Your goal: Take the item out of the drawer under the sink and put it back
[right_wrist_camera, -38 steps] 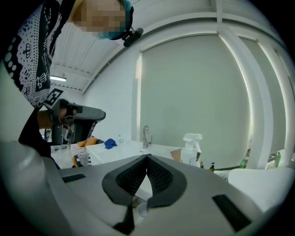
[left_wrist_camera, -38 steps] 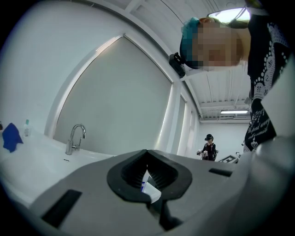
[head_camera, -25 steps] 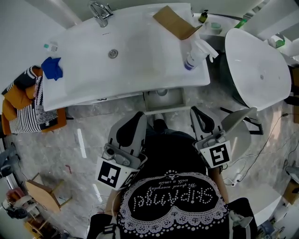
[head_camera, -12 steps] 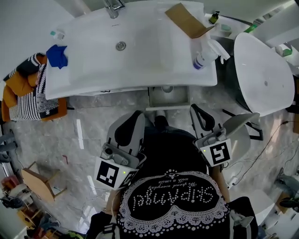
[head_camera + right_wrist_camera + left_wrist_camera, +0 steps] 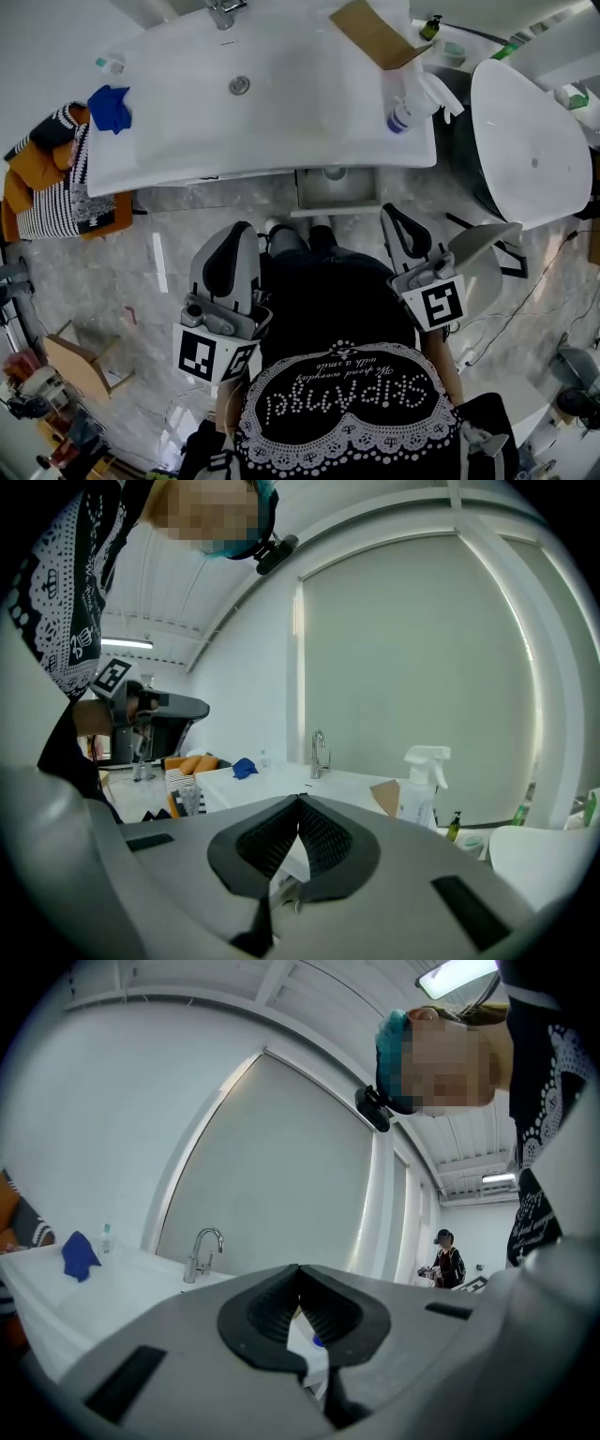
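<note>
drawer (image 5: 339,190) | open, ahead of left hand-held gripper (image 5: 239,231), right hand-held gripper (image 5: 392,218)

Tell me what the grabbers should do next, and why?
Probably reach the right gripper forward and down toward the drawer under the sink. It and the left gripper are both shut with nothing in them, close to the person's body. The drawer looks partly pulled out, with something pale inside, so it seems ready to be reached into.

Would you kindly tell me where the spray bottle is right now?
In the head view, the spray bottle stands at the right end of the white sink counter, beside the brown cardboard piece.
</note>
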A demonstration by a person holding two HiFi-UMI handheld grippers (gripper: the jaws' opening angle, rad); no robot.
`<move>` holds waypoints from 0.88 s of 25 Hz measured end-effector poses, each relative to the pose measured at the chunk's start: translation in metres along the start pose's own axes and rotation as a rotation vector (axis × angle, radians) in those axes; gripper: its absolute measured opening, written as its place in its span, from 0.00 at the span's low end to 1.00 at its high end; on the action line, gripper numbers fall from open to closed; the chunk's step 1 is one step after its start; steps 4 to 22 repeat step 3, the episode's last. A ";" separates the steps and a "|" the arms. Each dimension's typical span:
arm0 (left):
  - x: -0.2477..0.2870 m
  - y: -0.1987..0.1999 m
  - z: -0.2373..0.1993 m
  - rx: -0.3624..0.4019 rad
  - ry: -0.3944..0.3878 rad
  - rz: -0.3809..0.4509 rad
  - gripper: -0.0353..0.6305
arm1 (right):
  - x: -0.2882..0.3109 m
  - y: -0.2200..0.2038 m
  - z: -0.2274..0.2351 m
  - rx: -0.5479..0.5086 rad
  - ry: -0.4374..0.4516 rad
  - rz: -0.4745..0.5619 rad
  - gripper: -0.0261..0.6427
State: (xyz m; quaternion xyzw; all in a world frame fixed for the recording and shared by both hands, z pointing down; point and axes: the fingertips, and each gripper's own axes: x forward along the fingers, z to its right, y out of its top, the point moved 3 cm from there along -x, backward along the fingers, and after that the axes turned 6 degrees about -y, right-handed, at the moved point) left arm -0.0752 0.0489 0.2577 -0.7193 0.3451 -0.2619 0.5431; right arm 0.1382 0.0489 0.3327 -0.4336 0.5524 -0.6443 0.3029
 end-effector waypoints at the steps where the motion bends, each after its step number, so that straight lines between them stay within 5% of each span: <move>1: -0.001 0.000 0.000 0.004 0.001 -0.001 0.06 | 0.000 0.000 0.001 0.000 0.000 0.001 0.07; 22: -0.004 -0.002 0.000 0.011 0.002 -0.005 0.06 | 0.001 -0.001 0.003 0.000 -0.002 0.001 0.07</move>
